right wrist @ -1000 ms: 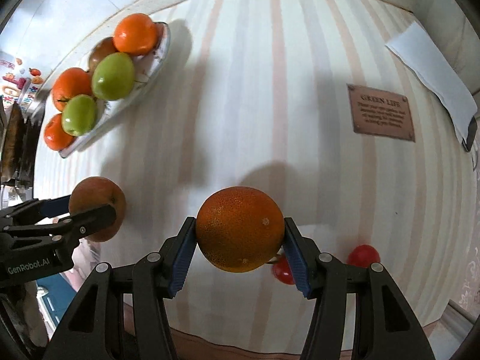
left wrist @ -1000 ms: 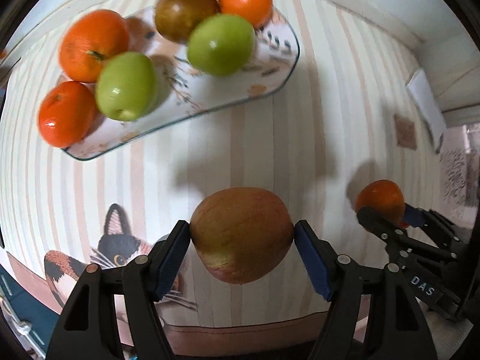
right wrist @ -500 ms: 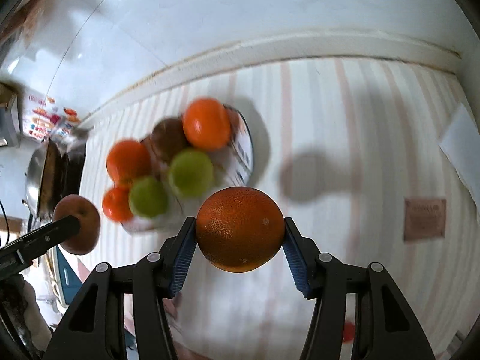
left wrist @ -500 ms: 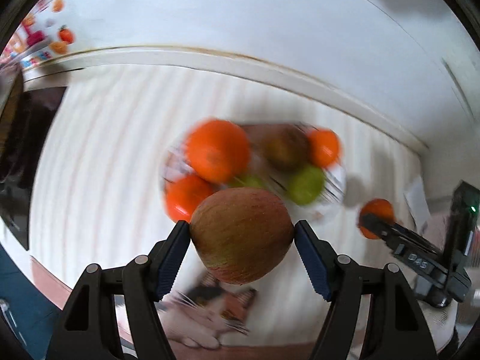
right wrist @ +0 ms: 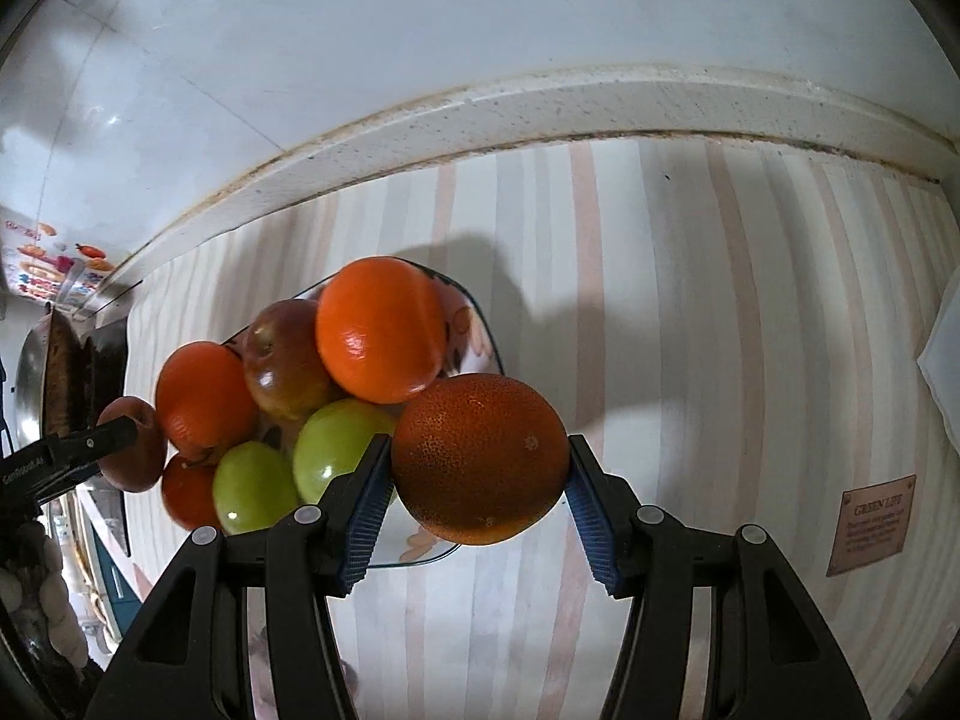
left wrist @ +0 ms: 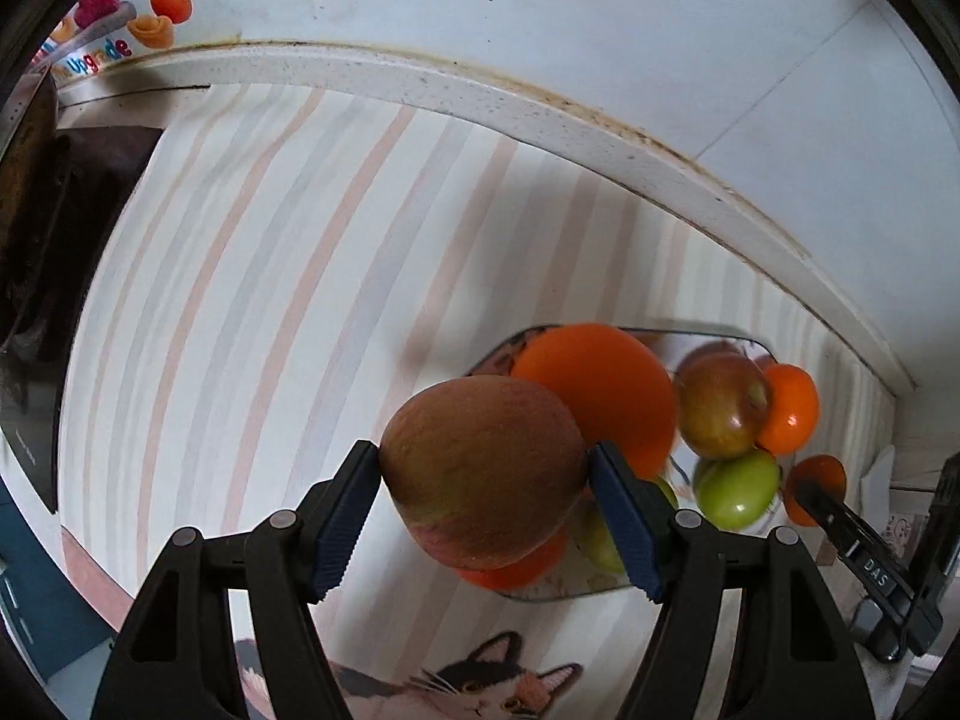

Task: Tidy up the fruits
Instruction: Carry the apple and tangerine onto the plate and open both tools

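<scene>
My left gripper [left wrist: 483, 501] is shut on a red-brown apple [left wrist: 483, 468] and holds it in the air at the plate's left side. My right gripper [right wrist: 480, 489] is shut on a dark orange [right wrist: 480, 459], held over the plate's right front edge. The glass plate [right wrist: 486, 348] carries several oranges [right wrist: 381, 330], a reddish apple [right wrist: 282, 360] and two green apples [right wrist: 333, 447]. The plate also shows in the left wrist view [left wrist: 564, 591]. The left gripper with its apple shows at the left of the right wrist view [right wrist: 129, 444].
The striped cloth [right wrist: 690, 312] covers the counter up to a white ledge [right wrist: 540, 108] and the wall. A brown label [right wrist: 876, 522] and a white cloth [right wrist: 945, 360] lie at the right. Dark cookware [left wrist: 48, 228] stands at the far left.
Both grippers have risen from low over the cloth and moved toward the plate with their fruits held. The plate's fruits now sit right behind both held fruits.
</scene>
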